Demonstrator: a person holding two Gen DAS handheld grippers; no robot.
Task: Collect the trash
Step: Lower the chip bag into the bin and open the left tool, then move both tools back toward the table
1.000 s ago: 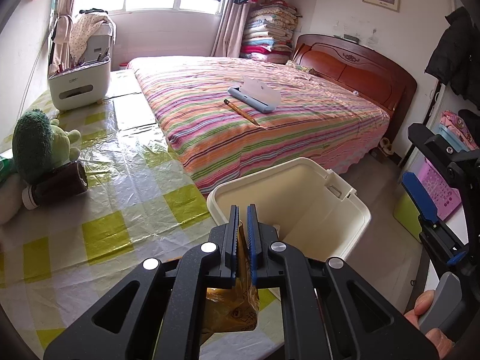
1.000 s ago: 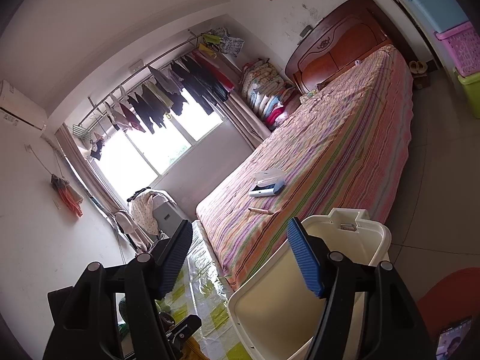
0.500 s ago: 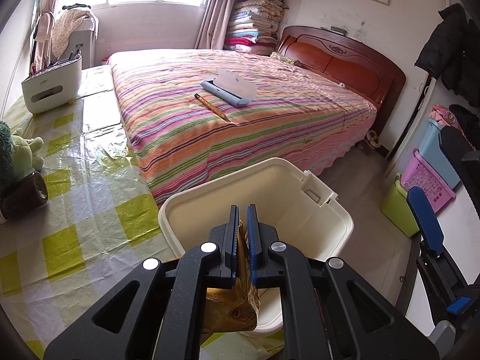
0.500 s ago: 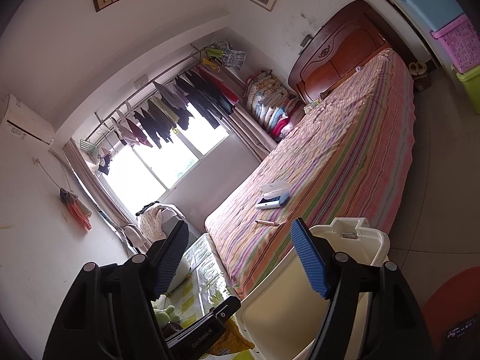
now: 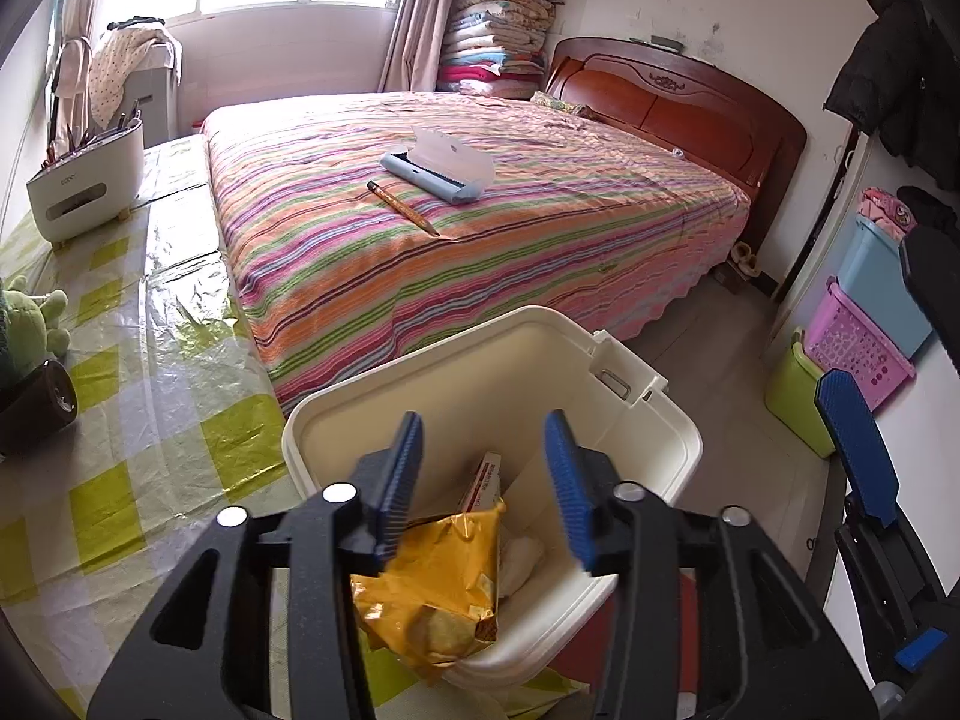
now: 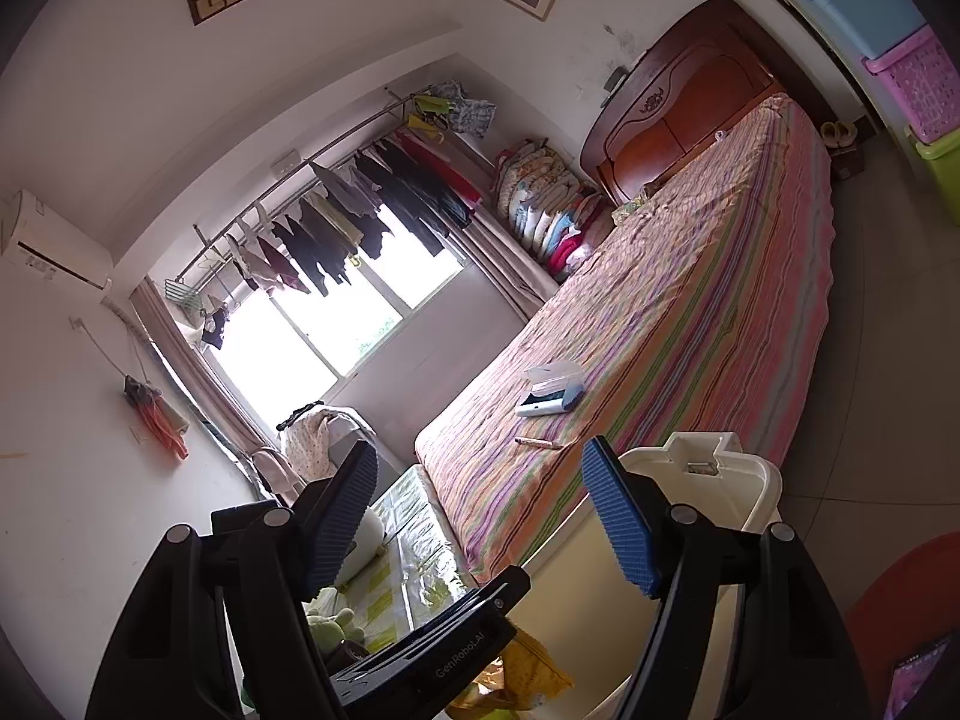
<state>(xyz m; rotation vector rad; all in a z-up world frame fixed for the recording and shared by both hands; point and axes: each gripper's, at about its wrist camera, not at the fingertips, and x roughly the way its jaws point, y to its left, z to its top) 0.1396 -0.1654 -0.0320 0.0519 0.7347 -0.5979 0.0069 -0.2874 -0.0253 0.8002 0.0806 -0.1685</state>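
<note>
The left hand-held gripper (image 5: 483, 483) has just been opening; its jaws now stand apart, and the yellow snack bag (image 5: 441, 582) between them touches neither pad and hangs over the near rim of the white bin (image 5: 636, 420). The bin sits off the worktop's (image 5: 150, 396) right edge and already holds a small box (image 5: 483, 477) and something pale. The right hand-held gripper (image 6: 480, 516) is released and empty. This piece looks nearly binned. On the bed (image 5: 540, 240) beyond lie a pencil (image 5: 402, 207) and a blue case (image 5: 438, 171), perhaps not trash.
</note>
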